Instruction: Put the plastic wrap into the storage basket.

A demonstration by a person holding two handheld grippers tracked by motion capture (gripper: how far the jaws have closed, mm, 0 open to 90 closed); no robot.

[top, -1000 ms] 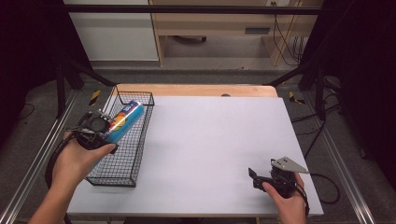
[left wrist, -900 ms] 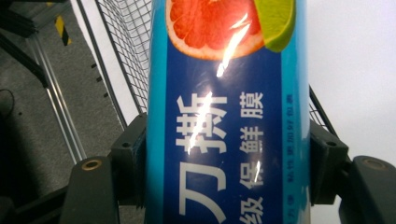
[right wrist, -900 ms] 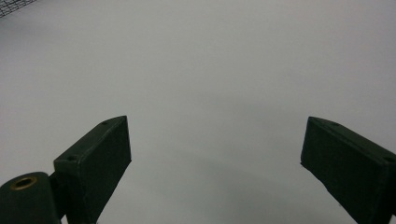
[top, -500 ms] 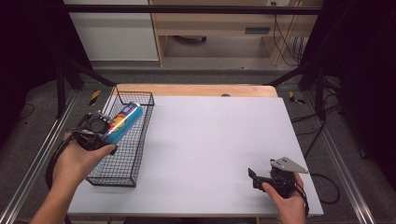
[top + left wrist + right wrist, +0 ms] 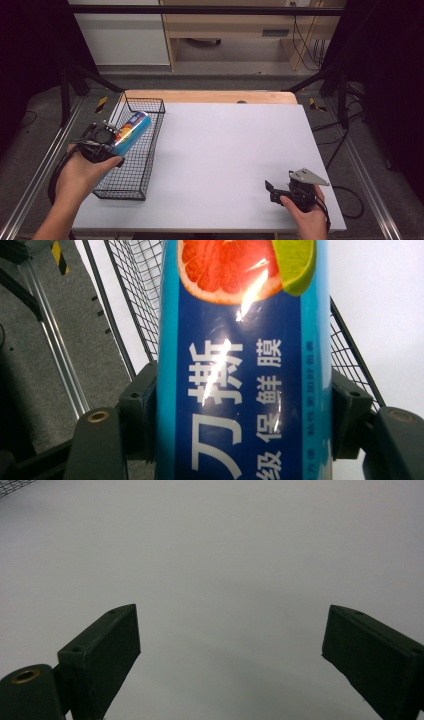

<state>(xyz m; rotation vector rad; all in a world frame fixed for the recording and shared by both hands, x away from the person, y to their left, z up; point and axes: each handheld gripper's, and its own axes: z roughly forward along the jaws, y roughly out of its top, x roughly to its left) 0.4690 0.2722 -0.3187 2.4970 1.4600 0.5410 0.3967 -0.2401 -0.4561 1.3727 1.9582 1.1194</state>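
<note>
Two tools are seen at one broad, pale grey table (image 5: pixel 225 150), whose wooden far edge is left bare and whose wide middle lies free of things. Little has altered over the last second: against both earlier high views, the hands and the carton are found in the same places, so the work is judged to be paused with the carton held above the basket, neither lowered nor lifted away.

At the table's left edge a long black wire-mesh basket (image 5: pixel 131 187) is set, running from near to far. Over its left rim a long blue carton of cling film, printed with a grapefruit slice and a lime wedge (image 5: pixel 131 132), is held tilted, its far end raised above the basket's interior. In the left gripper view the same carton (image 5: pixel 240 365) is clamped across its width between both black jaws of the left tool (image 5: pixel 100 142), with the mesh visible behind.

Near the front right corner the right tool (image 5: pixel 274 190) is rested low over bare table, well apart from the basket; in the right gripper view its jaws stand wide with nothing between them (image 5: pixel 230 645). Ample room for setting down is offered rightwards, while the basket's wire rims lie close under the carton.
</note>
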